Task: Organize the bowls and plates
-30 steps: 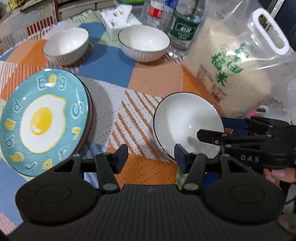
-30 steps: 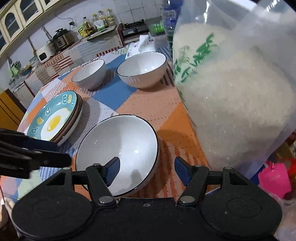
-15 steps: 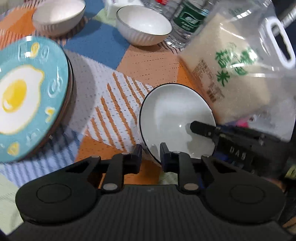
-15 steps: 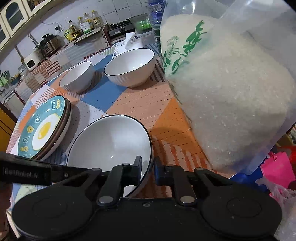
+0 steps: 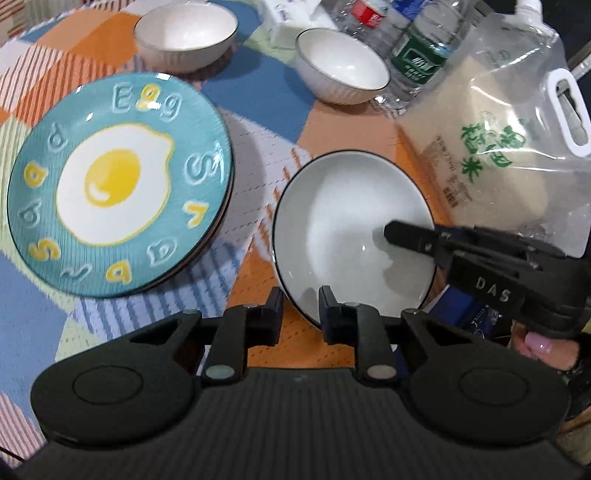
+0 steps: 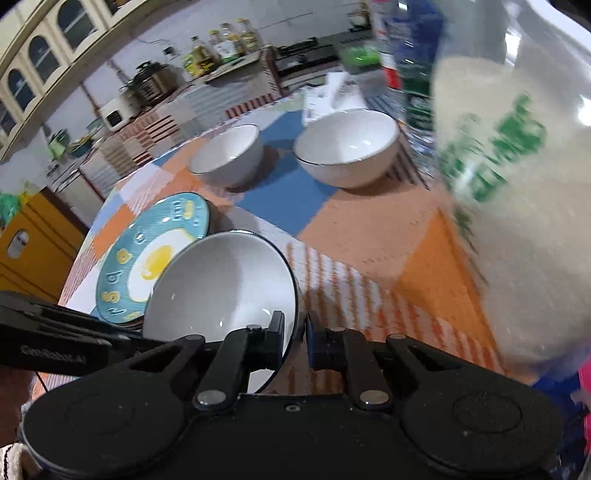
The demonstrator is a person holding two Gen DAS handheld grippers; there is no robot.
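A wide white bowl with a black rim [image 5: 351, 221] is held at two places. My left gripper [image 5: 300, 300] is shut on its near rim. My right gripper [image 6: 295, 325] is shut on its right rim, with one finger [image 5: 413, 239] lying inside the bowl. In the right wrist view the bowl [image 6: 221, 280] is tilted and overlaps the edge of the teal egg plate [image 6: 147, 258]. That plate [image 5: 118, 181] tops a small stack on the left. Two deeper white bowls [image 5: 184, 33] [image 5: 341, 62] stand at the back.
A large clear bag of rice [image 5: 498, 147] stands close on the right, with water bottles [image 5: 417, 55] and a tissue pack [image 5: 291, 14] behind it. A patchwork cloth [image 5: 266, 85] covers the table. A person's hand [image 5: 543, 347] holds the right gripper.
Both grippers went from open to shut on the white bowl's rim. The bowl now sits tilted and closer to the egg plate.
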